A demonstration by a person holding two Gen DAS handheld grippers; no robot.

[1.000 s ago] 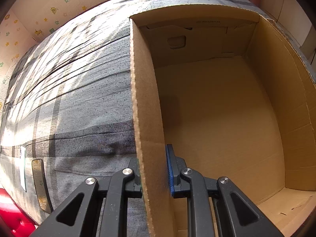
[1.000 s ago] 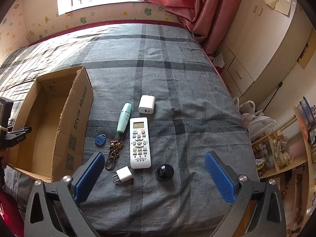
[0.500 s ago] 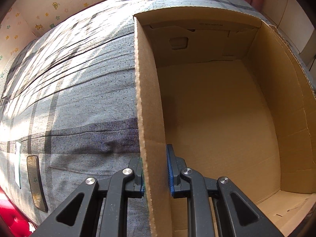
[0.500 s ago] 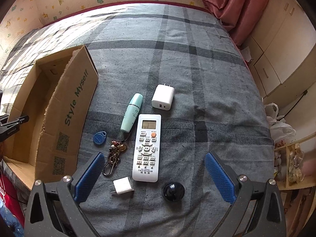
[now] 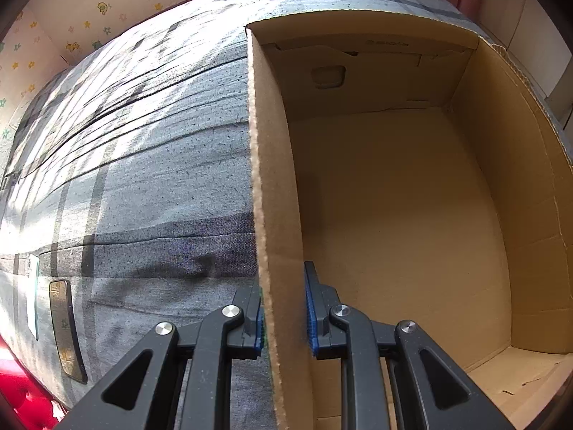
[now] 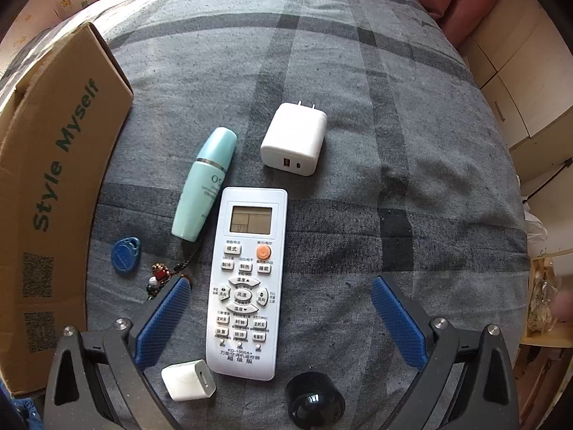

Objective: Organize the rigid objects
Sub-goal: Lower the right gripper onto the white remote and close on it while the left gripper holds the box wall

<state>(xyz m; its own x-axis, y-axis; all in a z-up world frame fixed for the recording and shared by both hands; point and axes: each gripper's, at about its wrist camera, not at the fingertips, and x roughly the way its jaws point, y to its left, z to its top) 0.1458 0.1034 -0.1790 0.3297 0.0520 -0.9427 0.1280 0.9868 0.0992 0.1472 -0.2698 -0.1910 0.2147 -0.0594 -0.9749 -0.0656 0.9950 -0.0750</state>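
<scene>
The right claw (image 6: 279, 322), spread wide, straddles the lower half of the white remote (image 6: 247, 279) lying flat on the bed (image 6: 394, 143), probably light, stiff and slick, best pinched across its long edges, while the left claw (image 5: 284, 315) pinches the box wall (image 5: 272, 179).
</scene>
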